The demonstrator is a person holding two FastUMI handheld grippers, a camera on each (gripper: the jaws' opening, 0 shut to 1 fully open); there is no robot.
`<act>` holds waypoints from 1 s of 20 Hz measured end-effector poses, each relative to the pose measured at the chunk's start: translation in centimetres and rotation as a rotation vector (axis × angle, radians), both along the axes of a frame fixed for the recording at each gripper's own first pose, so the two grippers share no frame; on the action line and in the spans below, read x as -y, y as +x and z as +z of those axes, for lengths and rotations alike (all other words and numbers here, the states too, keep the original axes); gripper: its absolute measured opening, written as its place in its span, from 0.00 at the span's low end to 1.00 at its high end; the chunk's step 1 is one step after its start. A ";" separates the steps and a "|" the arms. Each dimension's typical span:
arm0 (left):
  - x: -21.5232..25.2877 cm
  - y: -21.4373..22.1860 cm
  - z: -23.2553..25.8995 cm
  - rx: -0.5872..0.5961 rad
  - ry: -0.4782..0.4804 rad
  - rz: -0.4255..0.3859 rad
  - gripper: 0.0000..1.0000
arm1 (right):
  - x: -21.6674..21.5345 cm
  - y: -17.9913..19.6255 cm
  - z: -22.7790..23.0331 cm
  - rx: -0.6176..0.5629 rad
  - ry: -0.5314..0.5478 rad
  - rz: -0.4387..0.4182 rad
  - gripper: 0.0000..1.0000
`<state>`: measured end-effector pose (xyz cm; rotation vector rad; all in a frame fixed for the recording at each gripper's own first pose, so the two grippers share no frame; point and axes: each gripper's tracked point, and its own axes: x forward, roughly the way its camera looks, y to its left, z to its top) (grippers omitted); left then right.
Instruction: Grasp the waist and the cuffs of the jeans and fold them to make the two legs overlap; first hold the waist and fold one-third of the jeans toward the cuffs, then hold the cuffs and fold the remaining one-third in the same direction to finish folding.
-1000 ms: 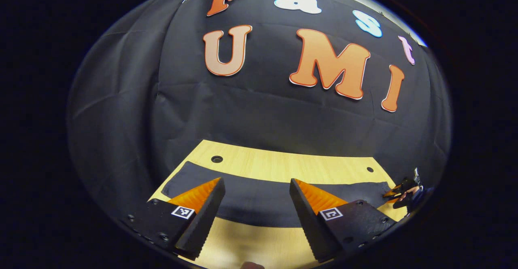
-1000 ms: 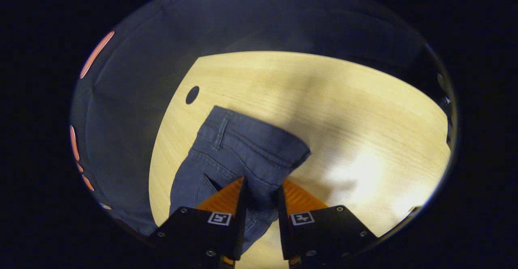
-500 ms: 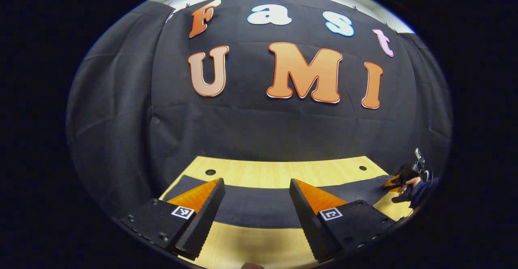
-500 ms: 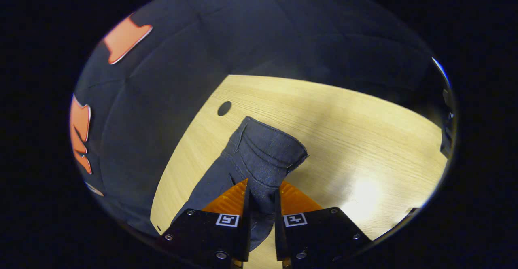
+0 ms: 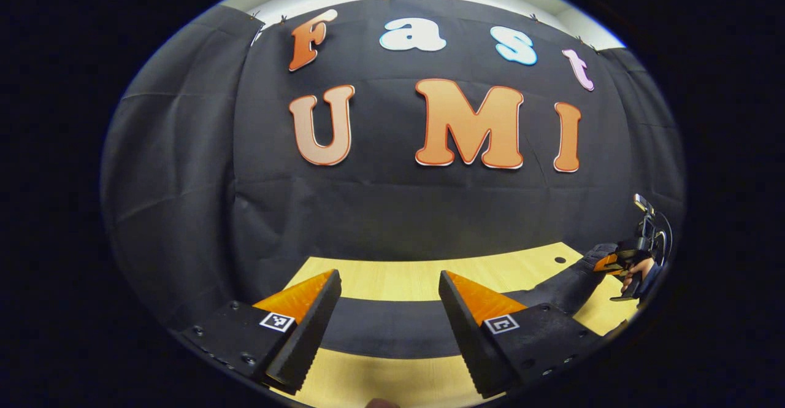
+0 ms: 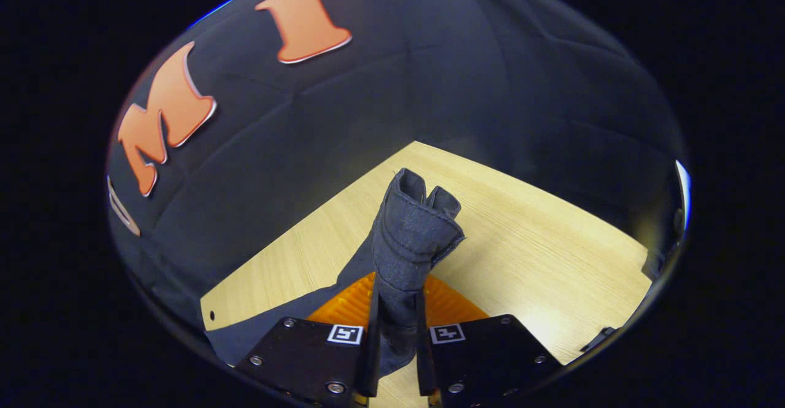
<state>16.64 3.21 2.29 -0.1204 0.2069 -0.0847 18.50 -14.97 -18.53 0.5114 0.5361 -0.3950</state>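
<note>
While my left gripper [image 5: 389,310] hung above the near side of the bench [image 5: 405,276] with its fingers spread wide and nothing between them, the jeans [image 5: 386,331] lay as a dark band across the wood just beyond its tips. I judged that hand was placed there to take the cuff end, though the cuffs themselves were hidden behind the left finger, so I could not say how close it was. Bare bench ran behind the band to the wall cloth, leaving room to carry a fold that way.

Farther right in the left gripper view, the fabric rose off the bench toward my right gripper [image 5: 613,262], small near the edge of that view.

In the right gripper view, my right gripper [image 6: 394,340] was clamped on the waist [image 6: 414,224], both fingers pressing the bunched denim, which stood up between them with the waistband doubled at the top. I held it high, I think, so the leg could swing over. Open wood lay to its right, up to the bench edge.
</note>
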 end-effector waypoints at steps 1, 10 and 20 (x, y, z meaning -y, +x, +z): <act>-0.5 0.2 -0.1 0.003 0.006 0.003 0.96 | -1.1 0.3 0.6 0.008 -0.032 0.021 0.25; -4.3 0.5 -1.6 -0.006 -0.010 0.026 0.96 | -11.6 1.0 4.7 0.057 -0.220 0.240 0.25; -10.1 0.7 -3.0 -0.016 -0.019 0.122 0.96 | -20.8 1.0 3.8 0.033 -0.293 0.433 0.25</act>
